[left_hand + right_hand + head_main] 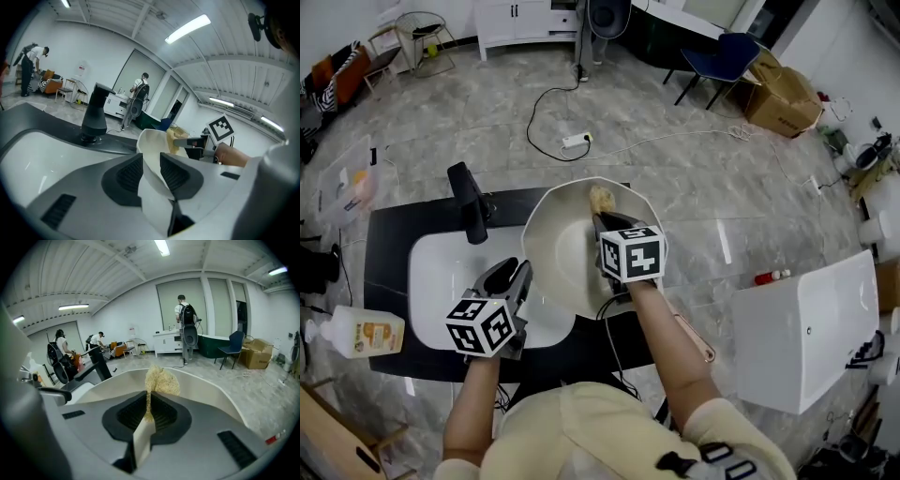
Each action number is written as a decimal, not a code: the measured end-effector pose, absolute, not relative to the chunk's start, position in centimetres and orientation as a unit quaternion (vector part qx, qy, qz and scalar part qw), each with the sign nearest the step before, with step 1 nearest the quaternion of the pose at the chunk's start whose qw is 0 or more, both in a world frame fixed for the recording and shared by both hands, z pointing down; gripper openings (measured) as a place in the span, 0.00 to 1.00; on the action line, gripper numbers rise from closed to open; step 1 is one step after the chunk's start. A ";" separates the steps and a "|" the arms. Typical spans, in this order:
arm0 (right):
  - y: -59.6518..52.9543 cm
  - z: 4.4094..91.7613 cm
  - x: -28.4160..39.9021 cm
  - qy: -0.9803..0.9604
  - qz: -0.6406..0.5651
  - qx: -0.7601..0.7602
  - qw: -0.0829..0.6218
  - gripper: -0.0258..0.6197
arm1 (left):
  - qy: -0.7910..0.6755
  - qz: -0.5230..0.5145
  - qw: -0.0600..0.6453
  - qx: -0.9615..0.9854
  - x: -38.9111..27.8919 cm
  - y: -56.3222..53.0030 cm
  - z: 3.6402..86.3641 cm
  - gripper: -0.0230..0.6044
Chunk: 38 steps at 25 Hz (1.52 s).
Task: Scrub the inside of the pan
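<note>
One cream pan [558,246] [152,140] [206,386] sits over the right end of one white sink [441,281], which is set in a dark worktop [389,244] with one black tap [469,202]. There are two grippers: the left gripper [514,277] [151,164] is pressed together on the pan's near rim. The right gripper [606,221] [147,411] reaches inside the pan, its jaws nearly together and pinching one tan scrubber [602,199] [172,139] [161,380], which sits at the pan's far inner wall.
</note>
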State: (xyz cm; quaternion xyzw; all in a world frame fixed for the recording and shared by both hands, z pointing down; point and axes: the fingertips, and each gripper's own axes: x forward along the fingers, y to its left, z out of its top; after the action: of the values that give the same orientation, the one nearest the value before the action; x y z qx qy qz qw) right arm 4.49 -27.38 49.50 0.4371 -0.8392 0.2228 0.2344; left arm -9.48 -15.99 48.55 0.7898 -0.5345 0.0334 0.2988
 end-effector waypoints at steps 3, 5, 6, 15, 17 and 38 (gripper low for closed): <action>-28.2 50.6 5.0 -0.820 0.230 0.464 0.243 0.10 | -0.516 0.033 0.306 0.799 -9.1 -16.5 48.6 0.20; -28.7 51.6 5.2 -0.809 0.229 0.478 0.253 0.10 | -0.506 0.039 0.308 0.805 -9.0 -16.7 49.0 0.20; -29.0 52.0 5.2 -0.804 0.225 0.484 0.260 0.09 | -0.501 0.043 0.310 0.807 -9.0 -16.8 49.2 0.20; -30.2 54.2 2.1 -0.805 0.178 0.473 0.312 0.10 | -0.464 0.054 0.321 0.824 -9.0 -17.1 50.6 0.19; -30.0 54.2 1.0 -0.813 0.177 0.461 0.309 0.09 | -0.460 0.052 0.323 0.825 -8.9 -17.2 50.6 0.19; -23.6 54.7 -6.4 -0.891 0.160 0.256 0.340 0.09 | -0.441 0.050 0.326 0.835 -8.8 -17.4 50.6 0.20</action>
State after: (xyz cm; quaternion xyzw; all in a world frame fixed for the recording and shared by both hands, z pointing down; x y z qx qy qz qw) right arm -6.41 -23.58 54.73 0.2565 -0.8906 0.1596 0.3399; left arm -8.79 -17.40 50.64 0.8348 -0.4407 0.0500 0.3263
